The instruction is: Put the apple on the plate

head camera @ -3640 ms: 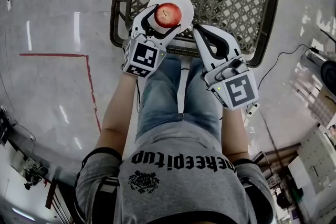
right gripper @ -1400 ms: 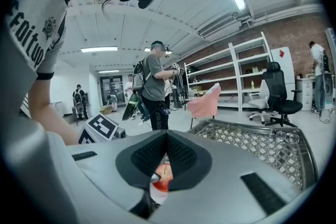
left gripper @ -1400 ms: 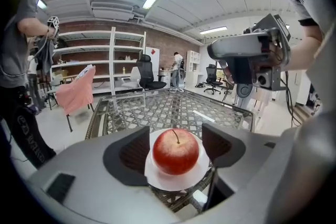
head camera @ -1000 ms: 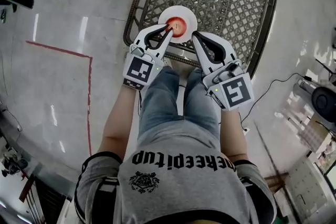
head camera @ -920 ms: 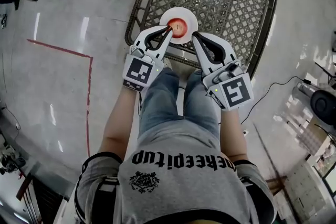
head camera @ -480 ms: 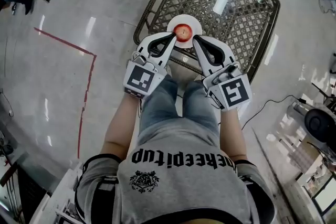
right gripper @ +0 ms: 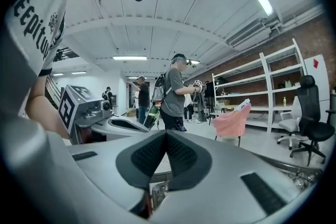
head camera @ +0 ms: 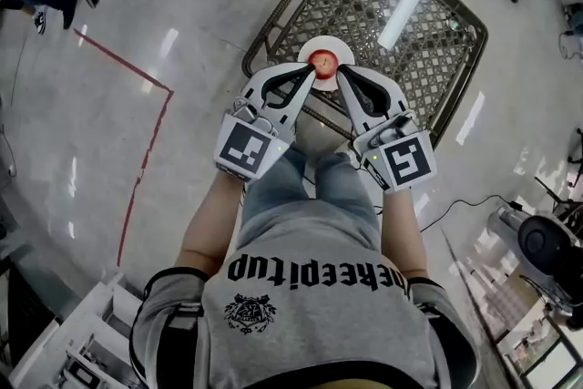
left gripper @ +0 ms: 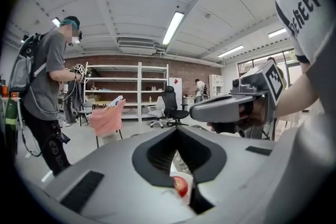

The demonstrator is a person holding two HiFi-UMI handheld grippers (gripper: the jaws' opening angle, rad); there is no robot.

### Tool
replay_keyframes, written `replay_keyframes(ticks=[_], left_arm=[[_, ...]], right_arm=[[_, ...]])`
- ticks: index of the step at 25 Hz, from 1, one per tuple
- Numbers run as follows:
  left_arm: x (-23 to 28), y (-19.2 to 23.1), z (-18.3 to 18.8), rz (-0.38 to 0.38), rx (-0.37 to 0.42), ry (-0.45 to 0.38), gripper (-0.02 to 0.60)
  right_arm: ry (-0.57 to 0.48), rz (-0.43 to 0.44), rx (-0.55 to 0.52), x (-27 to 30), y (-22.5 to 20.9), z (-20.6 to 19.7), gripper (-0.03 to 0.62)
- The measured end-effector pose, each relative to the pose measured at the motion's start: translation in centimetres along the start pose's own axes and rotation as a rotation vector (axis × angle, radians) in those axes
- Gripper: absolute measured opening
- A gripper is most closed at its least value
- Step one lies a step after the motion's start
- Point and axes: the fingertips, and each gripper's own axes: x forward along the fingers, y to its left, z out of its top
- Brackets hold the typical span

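A red apple [head camera: 321, 61] sits on a small white plate [head camera: 334, 44] at the near edge of a dark lattice table [head camera: 392, 5]. My left gripper [head camera: 311, 74] hovers just short of the plate, shut and empty. In the left gripper view its jaws [left gripper: 177, 131] meet, and the apple [left gripper: 180, 184] and a bit of plate [left gripper: 175, 167] show below through the gap. My right gripper [head camera: 342, 74] is beside it, also shut with nothing held; in its own view the pads [right gripper: 166, 134] touch.
A person with a backpack [left gripper: 46, 93] stands to the left in the room. Shelving [left gripper: 126, 86], a pink-draped chair [left gripper: 107, 118] and an office chair [left gripper: 171, 105] lie beyond. Red floor tape [head camera: 137, 73] runs left of the table; a cable [head camera: 474, 200] trails on the right.
My left gripper let go of the apple, which stays on the plate, and its jaws closed. Both grippers have risen and drawn back a little from the plate.
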Motion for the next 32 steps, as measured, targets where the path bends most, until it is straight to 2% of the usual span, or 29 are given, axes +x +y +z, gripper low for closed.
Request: replay_keyframes(ticks=[4,7,12,22,32], left_arm=[[-0.7,-0.7,1.0,0.046,-0.018,-0.006,0.012],[-1.2,-1.5,1.9,0.059,0.029,-0.042,0.012],[-1.8,-3.0,3.0,0.093,-0.018,-0.030,0.012],[-2.4,-3.8,3.3,0.155,-0.047,-0.035,0.011],[-3.1,-3.9,3.7,0.207,-0.039,-0.042,0.011]], right_arm=[[-0.010,0.037,-0.017,-0.5,0.3,0.6,0.012],[-0.016,0.056,-0.023,-1.2,0.5,1.2,0.012],[-0.020,0.090,-0.031,-2.6,0.9,1.4,0.012],[-0.034,0.173,-0.035,-3.3,1.6,1.7,0.012],[-0.049,0.236,-0.050,-3.7,2.2,2.5,0.011]])
